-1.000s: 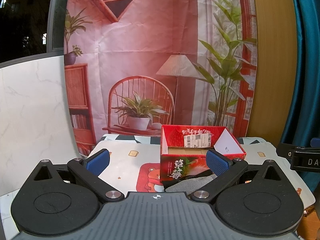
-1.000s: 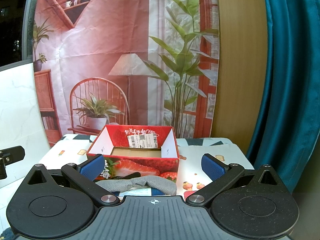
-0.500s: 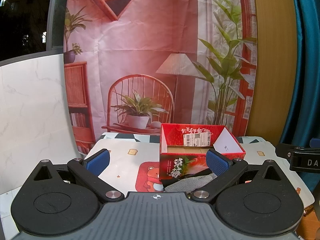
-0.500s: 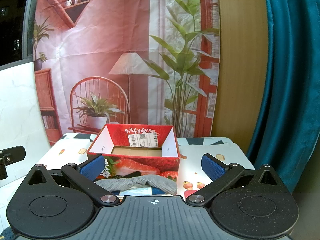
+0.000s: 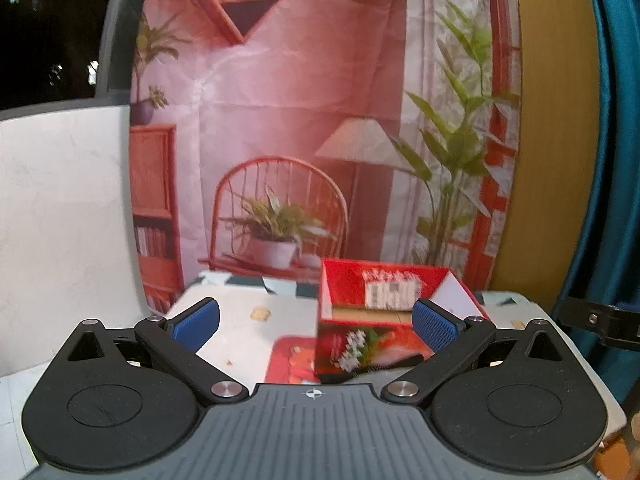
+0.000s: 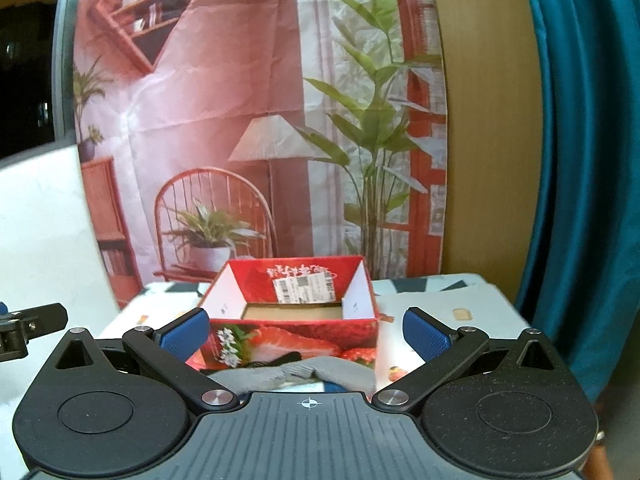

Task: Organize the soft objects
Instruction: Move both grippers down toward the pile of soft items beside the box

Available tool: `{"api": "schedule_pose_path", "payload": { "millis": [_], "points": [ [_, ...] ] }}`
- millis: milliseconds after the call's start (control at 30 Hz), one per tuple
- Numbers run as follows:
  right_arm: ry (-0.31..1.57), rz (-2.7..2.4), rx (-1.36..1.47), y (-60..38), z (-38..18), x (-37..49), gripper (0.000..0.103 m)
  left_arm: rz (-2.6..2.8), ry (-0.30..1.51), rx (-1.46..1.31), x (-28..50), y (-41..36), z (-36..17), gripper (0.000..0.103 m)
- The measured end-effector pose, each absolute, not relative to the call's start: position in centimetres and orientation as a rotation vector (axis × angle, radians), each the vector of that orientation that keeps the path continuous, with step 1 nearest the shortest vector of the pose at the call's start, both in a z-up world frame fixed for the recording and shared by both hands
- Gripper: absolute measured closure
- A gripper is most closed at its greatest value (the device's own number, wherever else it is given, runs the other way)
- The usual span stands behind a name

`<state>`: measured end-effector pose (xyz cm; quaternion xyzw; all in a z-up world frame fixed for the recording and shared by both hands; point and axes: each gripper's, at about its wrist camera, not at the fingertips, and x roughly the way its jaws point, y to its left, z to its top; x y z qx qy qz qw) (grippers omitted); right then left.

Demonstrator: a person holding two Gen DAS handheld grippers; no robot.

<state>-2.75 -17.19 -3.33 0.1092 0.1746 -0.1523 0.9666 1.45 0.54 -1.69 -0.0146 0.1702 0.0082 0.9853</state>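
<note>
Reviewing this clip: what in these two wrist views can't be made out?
- Grey soft item: right wrist view, its near part is hidden behind the gripper body; left wrist view shows only a sliver.
- Red box: label text too small; blurred in the left view.
- Box floor: near wall hides most of it.

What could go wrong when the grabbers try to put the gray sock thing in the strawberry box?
1. The gray cloth lies right against the red box's front wall, so the open right gripper might bump the box and probably push it back.
2. The limp cloth could slip out or catch on the rim.
3. The left gripper is also open nearby; the two might collide.
</note>
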Motion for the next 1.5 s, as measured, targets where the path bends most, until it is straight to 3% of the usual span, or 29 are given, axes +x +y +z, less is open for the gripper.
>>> {"api": "schedule_pose_path", "payload": {
  "millis": [400, 1067, 1333, 1500],
  "points": [
    [0.239, -0.282, 0.292, -19.5, -8.2, -1.4, 0.0, 0.022, 0.383, 0.005, 5.0, 0.6, -6.0, 0.0],
    [0.46, -0.406, 0.108, -21.0, -18.9, 0.1, 0.001, 0.01, 0.559, -0.045, 9.6, 4.6, -17.0, 0.0],
    [0.576, -0.381, 0.171, -21.9, -21.3, 1.3, 0.018, -0.059, 0.651, -0.037, 10.7, 4.1, -19.5, 0.003],
    [0.611, -0.376, 0.216, -22.7, -22.4, 1.6, 0.027, -0.118, 0.734, -0.032, 11.4, 3.6, -21.3, 0.016]
  ]
}}
